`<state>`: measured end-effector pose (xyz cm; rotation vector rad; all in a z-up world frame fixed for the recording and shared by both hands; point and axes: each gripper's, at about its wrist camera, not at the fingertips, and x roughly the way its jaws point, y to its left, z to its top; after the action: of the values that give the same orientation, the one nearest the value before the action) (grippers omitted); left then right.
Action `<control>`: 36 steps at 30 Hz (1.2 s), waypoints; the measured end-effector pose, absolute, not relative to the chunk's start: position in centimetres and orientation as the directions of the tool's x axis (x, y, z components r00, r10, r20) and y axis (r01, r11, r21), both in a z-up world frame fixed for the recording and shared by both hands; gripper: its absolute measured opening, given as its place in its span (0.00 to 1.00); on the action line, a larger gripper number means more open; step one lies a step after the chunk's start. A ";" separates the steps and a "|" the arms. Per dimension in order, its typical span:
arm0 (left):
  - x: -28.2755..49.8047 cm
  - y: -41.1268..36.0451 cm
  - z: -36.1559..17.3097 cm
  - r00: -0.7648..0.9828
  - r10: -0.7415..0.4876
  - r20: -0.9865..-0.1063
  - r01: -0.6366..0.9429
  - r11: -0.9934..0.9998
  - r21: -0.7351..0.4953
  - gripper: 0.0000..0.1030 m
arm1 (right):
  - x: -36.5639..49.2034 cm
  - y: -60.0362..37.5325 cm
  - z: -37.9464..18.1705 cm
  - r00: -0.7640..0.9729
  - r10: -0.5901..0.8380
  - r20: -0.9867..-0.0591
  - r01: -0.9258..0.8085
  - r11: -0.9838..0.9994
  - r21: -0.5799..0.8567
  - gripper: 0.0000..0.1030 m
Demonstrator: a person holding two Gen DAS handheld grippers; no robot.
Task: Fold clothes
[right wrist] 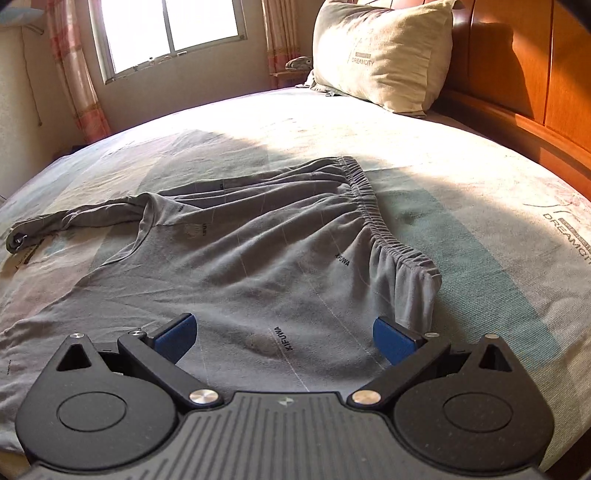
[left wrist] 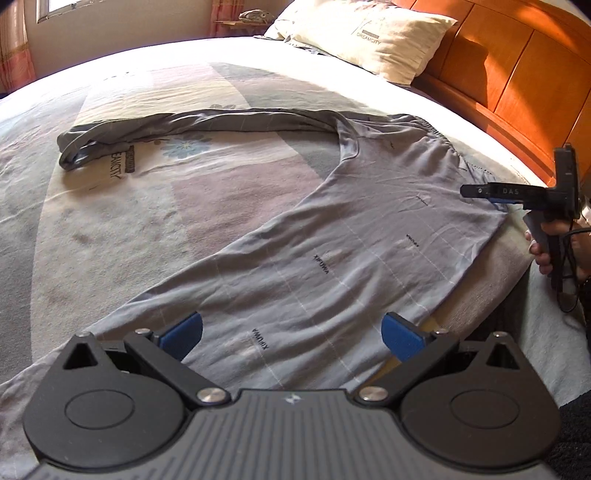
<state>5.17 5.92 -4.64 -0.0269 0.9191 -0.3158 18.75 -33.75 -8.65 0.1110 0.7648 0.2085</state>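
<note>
- Your left gripper is spread wide and grips nothing; it hangs over the near leg of the grey trousers.
- Your right gripper is likewise spread and empty. It sits over the seat of the trousers, with the elastic waistband ahead and to its right.
- In the left wrist view the right gripper appears at the garment's waist end, to the right of your left gripper and held by a hand.
- The trousers lie spread on the bed. One leg runs under your left gripper; the other leg lies twisted, far ahead and to the left.
- Judge the task as barely begun: no fold is visible, and the twisted leg probably needs straightening first.
- The surface is a soft patterned bedsheet. A pillow leans against a wooden headboard ahead right; a window with curtains lies ahead.
</note>
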 end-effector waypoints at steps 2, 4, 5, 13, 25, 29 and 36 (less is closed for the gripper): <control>5.7 5.4 -5.6 0.541 -0.293 -0.788 0.251 0.951 -0.181 0.99 | 18.4 -33.5 -9.5 0.712 0.217 -0.668 -0.152 0.976 0.156 1.00; 6.0 5.2 -7.0 0.496 -0.286 -0.820 0.236 0.953 -0.190 0.99 | 17.6 -33.0 -10.0 0.735 0.201 -0.647 -0.173 0.979 0.108 1.00; 6.0 5.1 -7.6 0.479 -0.278 -0.832 0.231 0.955 -0.186 0.99 | 17.6 -32.7 -10.0 0.735 0.191 -0.651 -0.174 0.981 0.091 1.00; 4.8 6.2 -7.2 0.475 -0.281 -0.834 0.177 0.959 -0.222 0.99 | 17.2 -31.7 -10.6 0.767 0.130 -0.628 -0.148 0.989 0.024 1.00; 7.9 3.6 -7.5 0.457 -0.280 -0.844 0.294 0.943 -0.153 0.99 | 16.9 -31.7 -10.9 0.788 0.121 -0.604 -0.134 0.991 0.023 1.00; 6.0 5.3 -7.7 0.459 -0.246 -0.854 0.271 0.954 -0.129 0.99 | 16.7 -31.7 -10.9 0.790 0.122 -0.601 -0.136 0.990 0.022 1.00; 3.8 8.2 -6.4 0.449 -0.100 -0.888 0.217 0.976 0.000 0.99 | 16.7 -31.6 -10.9 0.791 0.116 -0.601 -0.134 0.991 0.015 1.00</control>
<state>3.80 8.19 -6.42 0.1197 1.0880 -0.1963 16.67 -31.63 -10.91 -0.0290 0.6445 0.1342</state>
